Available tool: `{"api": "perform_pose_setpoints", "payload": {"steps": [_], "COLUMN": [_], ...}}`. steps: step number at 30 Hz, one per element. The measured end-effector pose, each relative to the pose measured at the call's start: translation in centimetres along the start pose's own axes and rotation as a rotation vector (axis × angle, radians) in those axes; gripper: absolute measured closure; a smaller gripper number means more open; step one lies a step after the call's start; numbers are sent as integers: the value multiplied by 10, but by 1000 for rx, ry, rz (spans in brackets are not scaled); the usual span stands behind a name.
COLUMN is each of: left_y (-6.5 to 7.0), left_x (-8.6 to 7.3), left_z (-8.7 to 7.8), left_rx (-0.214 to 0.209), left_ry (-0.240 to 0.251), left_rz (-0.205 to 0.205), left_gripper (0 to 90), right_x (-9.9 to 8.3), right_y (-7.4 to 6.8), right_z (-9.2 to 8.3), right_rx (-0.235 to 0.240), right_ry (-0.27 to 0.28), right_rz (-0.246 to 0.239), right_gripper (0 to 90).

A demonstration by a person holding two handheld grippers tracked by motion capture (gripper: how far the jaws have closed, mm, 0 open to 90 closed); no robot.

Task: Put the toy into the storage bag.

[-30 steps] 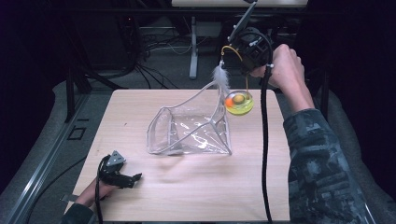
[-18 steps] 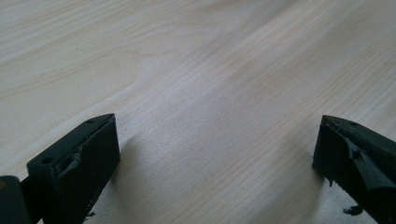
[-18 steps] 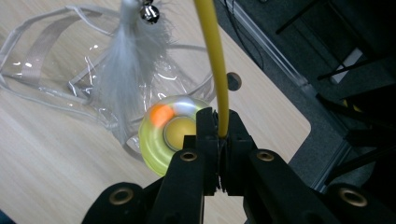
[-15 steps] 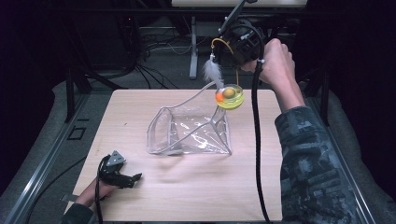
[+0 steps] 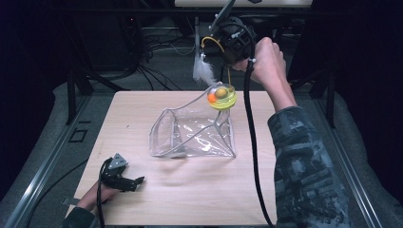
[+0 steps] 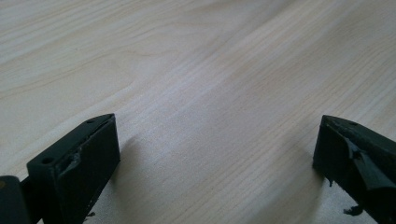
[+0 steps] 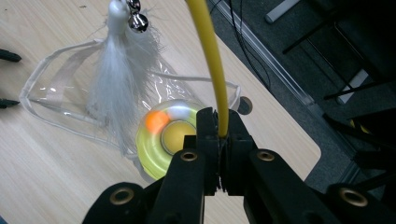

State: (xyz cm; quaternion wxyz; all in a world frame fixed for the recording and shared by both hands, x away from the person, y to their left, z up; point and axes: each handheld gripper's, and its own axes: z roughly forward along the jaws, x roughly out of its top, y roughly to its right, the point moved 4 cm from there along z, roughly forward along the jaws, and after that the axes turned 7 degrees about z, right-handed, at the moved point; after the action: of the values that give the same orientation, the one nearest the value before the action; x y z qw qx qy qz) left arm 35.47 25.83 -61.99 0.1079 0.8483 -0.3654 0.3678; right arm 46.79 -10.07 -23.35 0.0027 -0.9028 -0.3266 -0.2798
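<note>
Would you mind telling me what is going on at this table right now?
A person holds a gripper in each hand. The right gripper is shut on the yellow wand of a cat toy and holds it above the far edge of the table; a white feather dangles from the wand, and its yellow round base hangs by the clear plastic bag. The left gripper rests open on the table, near the person.

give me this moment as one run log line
right gripper: shut on yellow wand, toy disc lifted above clear bag | feather: dangling | left gripper: open, low over table, holding nothing
</note>
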Motion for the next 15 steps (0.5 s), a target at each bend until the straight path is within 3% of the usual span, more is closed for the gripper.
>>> {"api": "perform_pose_setpoints", "payload": {"steps": [5,15], "left_y": [0,0], "left_x": [0,0], "left_z": [0,0], "left_rx": [0,-3], "left_ry": [0,1], "left_rz": [0,1], "left_gripper": [3,3], "right_x": [5,14], "right_y": [-7,-26], "right_z": [5,22], "right_rx": [31,73], "right_ry": [16,27], "right_rz": [10,-19], "right_gripper": [880,880]}}
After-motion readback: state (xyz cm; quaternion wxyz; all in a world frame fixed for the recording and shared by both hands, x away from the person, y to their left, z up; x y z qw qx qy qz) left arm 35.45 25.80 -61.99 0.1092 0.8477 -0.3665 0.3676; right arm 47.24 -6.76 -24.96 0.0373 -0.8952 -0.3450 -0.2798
